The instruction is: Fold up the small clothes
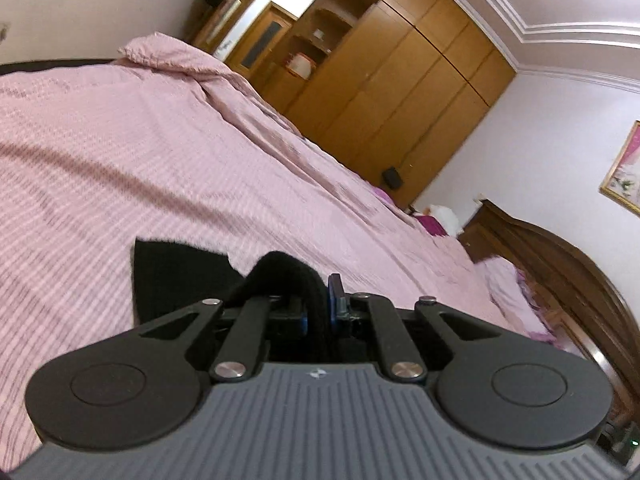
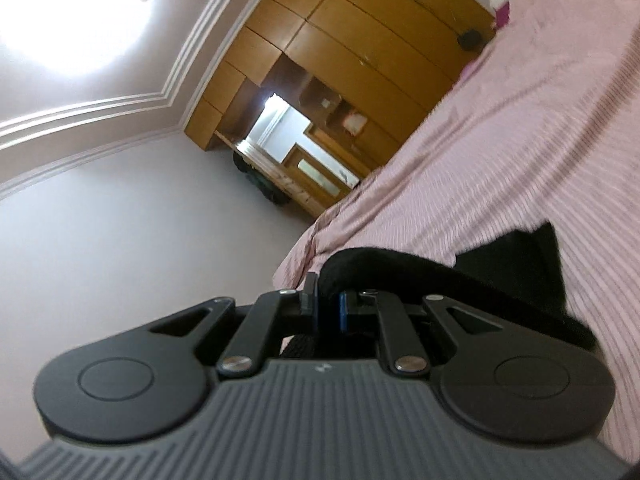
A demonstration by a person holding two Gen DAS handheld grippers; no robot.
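A small black garment [image 1: 176,276] lies on the pink striped bedspread [image 1: 140,152]. My left gripper [image 1: 318,304] is shut on a raised fold of the black cloth, which bulges up between its blue-padded fingers. My right gripper [image 2: 328,304] is shut on another edge of the same black garment [image 2: 516,264], whose band arches from the jaws off to the right over the bedspread [image 2: 500,152]. Both grippers hold the cloth just above the bed. The rest of the garment is hidden behind the gripper bodies.
A wooden wardrobe [image 1: 400,92] stands beyond the bed, with an open shelf niche and a doorway [image 2: 280,136]. A dark wooden headboard [image 1: 560,264] and pillows [image 1: 508,288] lie at the right. A framed picture [image 1: 624,176] hangs on the wall.
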